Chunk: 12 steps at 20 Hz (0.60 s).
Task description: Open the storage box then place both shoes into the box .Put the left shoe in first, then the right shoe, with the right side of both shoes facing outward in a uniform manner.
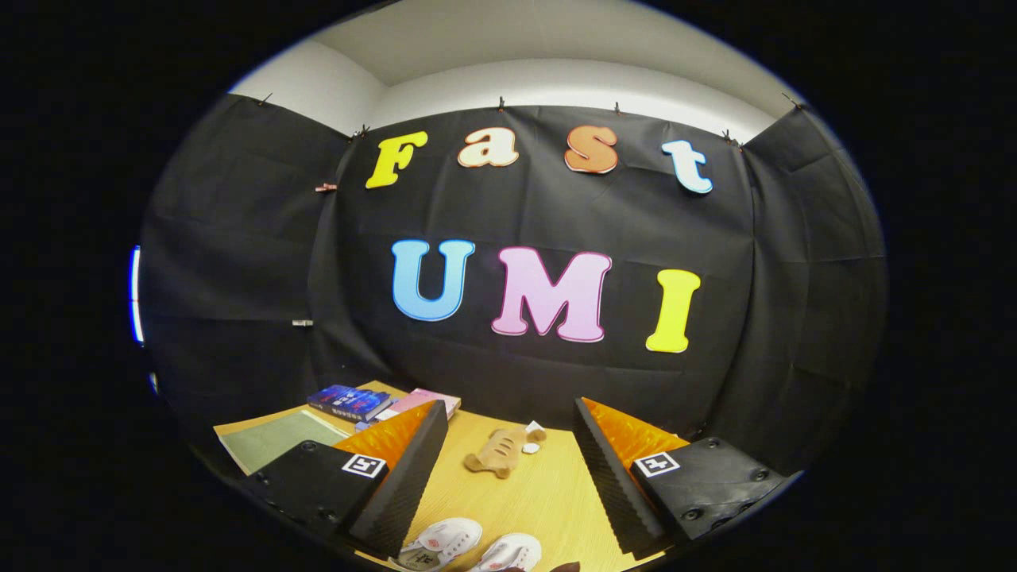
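A light wooden table [548, 492] spans the lower part of the frame, backed by the black cloth booth wall [238, 262] with a white wall and ceiling above it. The gripper [508, 477] reaches in from the bottom, its two fingers spread wide apart and grasping nothing; each carries a small square black-and-white marker near its base. Between the fingers, at the lower centre of the frame, lie two small white shoes [469, 544] side by side on the table, toes pointing away up the frame, with a faint reddish mark on the left one too small to read. At lower left a flat pale green sheet [278, 441] lies on the table. Beyond the left finger sit a dark blue book [348, 401] with pale cover writing too small to read, and a pink book [425, 400] beside it. Ahead of the fingers, mid-table, rests a tan striped plush toy [499, 453], a small white piece touching its right end.
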### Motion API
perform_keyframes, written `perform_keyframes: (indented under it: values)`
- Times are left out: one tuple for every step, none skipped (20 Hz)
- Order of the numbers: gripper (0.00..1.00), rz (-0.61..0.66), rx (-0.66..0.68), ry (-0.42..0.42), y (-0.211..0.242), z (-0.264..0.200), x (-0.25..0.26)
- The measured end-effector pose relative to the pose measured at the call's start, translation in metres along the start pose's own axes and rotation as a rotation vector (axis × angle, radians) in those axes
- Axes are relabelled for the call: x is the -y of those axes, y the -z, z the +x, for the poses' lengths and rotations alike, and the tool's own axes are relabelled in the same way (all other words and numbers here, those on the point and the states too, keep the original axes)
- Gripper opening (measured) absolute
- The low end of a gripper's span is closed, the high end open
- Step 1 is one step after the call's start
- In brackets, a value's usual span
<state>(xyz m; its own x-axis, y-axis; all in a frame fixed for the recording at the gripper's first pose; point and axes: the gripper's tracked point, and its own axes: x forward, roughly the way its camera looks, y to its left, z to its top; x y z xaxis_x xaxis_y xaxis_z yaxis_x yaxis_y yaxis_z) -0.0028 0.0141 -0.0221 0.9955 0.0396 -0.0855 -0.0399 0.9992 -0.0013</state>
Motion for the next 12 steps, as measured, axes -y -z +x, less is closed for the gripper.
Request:
perform_keyframes:
  values:
    - [0.97,-0.005,-0.045,-0.010,0.013,0.000,-0.003]
    - [0.97,-0.011,-0.100,-0.022,0.028,-0.003,-0.006]
    - [0.97,-0.017,-0.152,-0.032,0.043,-0.004,-0.010]
    - [0.97,-0.022,-0.201,-0.041,0.058,-0.007,-0.014]
    - [0.97,-0.029,-0.251,-0.054,0.074,-0.012,-0.019]
    - [0.97,-0.040,-0.305,-0.066,0.092,-0.017,-0.024]
    - [0.97,-0.055,-0.363,-0.080,0.111,-0.024,-0.029]
    - [0.98,-0.071,-0.417,-0.093,0.131,-0.030,-0.034]
    - [0.98,-0.087,-0.472,-0.105,0.151,-0.036,-0.039]
    - [0.97,-0.094,-0.516,-0.121,0.169,-0.041,-0.046]
    - [0.97,-0.096,-0.557,-0.137,0.184,-0.045,-0.053]
    - [0.96,-0.097,-0.593,-0.151,0.200,-0.048,-0.060]
